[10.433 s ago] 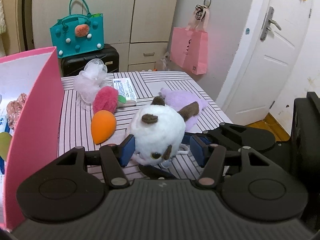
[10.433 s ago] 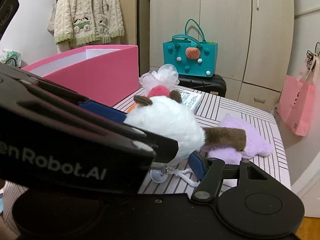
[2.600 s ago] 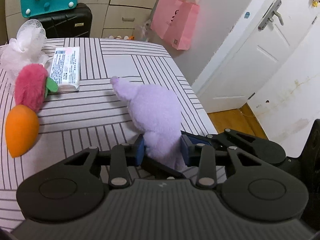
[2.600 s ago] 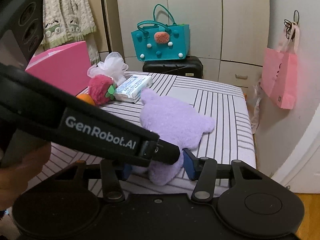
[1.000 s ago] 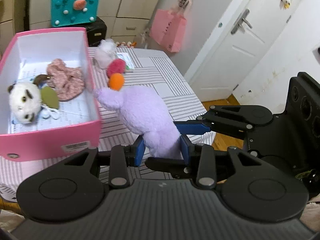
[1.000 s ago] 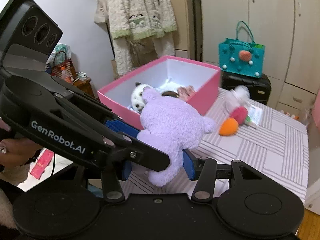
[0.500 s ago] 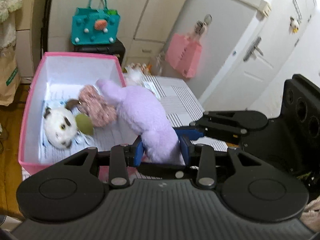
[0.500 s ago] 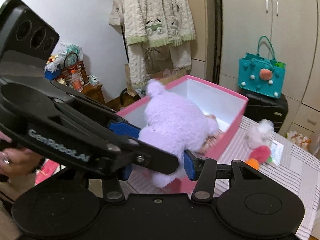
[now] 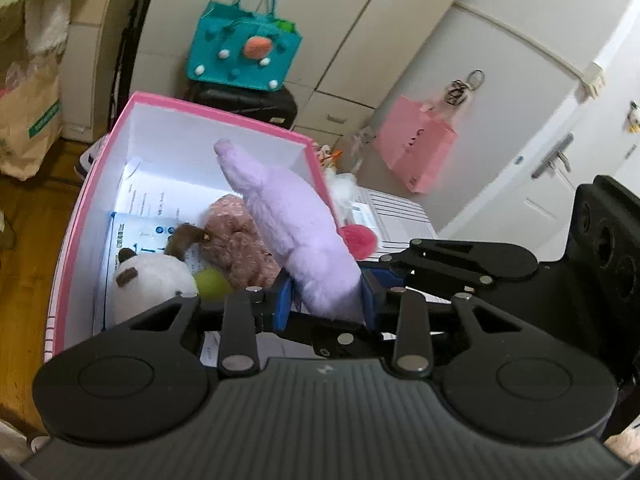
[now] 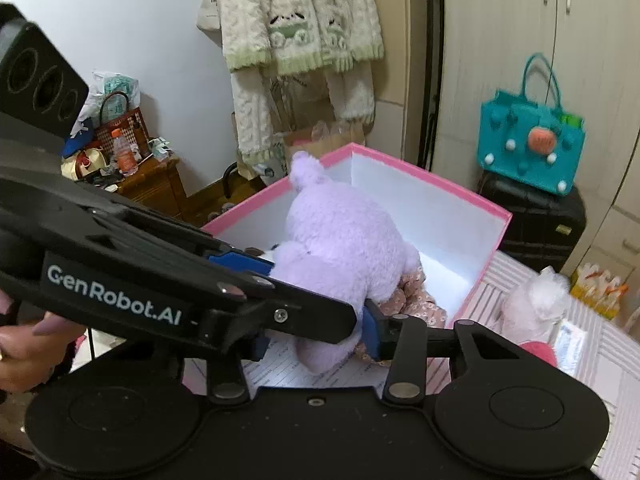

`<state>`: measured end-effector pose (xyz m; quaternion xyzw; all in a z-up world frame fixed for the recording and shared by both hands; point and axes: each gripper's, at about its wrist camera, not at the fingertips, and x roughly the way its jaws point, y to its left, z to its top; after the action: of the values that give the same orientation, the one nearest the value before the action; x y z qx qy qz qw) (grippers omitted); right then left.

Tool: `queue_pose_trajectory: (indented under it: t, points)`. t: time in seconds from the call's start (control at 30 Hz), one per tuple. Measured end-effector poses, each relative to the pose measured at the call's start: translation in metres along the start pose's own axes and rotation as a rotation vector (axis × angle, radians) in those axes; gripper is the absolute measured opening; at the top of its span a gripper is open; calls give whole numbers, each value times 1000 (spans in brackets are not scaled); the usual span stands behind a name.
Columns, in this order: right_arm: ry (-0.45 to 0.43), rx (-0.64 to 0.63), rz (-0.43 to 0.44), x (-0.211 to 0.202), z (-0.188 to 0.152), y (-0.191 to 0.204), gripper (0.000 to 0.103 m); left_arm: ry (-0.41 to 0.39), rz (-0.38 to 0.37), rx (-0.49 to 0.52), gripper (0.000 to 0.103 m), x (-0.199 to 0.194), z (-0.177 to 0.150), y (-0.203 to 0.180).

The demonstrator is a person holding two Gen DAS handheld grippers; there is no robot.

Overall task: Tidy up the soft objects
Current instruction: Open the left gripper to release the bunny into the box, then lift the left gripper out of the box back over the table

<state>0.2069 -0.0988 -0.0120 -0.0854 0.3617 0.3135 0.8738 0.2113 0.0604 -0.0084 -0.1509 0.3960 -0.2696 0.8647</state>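
A purple plush (image 9: 292, 220) hangs tilted over the open pink box (image 9: 96, 168), its lower part between both pairs of jaws. My left gripper (image 9: 326, 302) is shut on it. My right gripper (image 10: 314, 342) grips the same purple plush (image 10: 340, 240) from the other side, its jaws closing with the pads pressing the fur. The left gripper's arm hides the right gripper's left pad. In the box (image 10: 432, 178) lie a white panda plush (image 9: 148, 280), a pink floral cloth (image 9: 236, 240) and a green piece (image 9: 212, 284).
A red plush (image 10: 536, 352), a white mesh puff (image 10: 536, 300) and a tissue packet (image 10: 568, 340) lie on the striped table (image 10: 600, 364) right of the box. Behind stand a teal bag (image 10: 528, 152) on a black suitcase (image 10: 536, 220). A person's hand (image 10: 24, 352) is at the left.
Both grippers have carried the purple plush leftward from above the table's edge to above the pink box; it now hangs over the cloth and panda inside.
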Motion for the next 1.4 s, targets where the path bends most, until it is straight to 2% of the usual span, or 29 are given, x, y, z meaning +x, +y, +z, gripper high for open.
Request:
queue_pose_trajectory:
  t: [0.07, 0.2, 0.37, 0.5, 0.63, 0.77, 0.83, 1.03, 1.4]
  points:
    - [11, 14, 1, 8, -1, -3, 48, 11, 2, -18, 33, 7, 3, 8]
    - [29, -19, -60, 19, -3, 3, 47, 39, -3, -44, 33, 20, 7, 20]
    - [78, -83, -167, 31, -2, 12, 47, 70, -13, -71, 33, 36, 9, 31]
    - [114, -167, -257, 40, -2, 18, 47, 112, -4, -142, 29, 53, 9, 47]
    - [127, -204, -255, 37, -8, 24, 49, 160, 17, -177, 29, 64, 8, 53]
    - [105, -151, -206, 21, -17, 23, 50, 183, 49, -159, 29, 64, 3, 49]
    - [85, -124, -174, 10, -22, 22, 51, 193, 54, -147, 40, 60, 0, 46]
    - [28, -11, -80, -22, -30, 15, 53, 114, 118, -61, 55, 25, -7, 34]
    - [-32, 44, -41, -68, -37, 14, 53, 59, 182, 122, 61, -40, -19, 2]
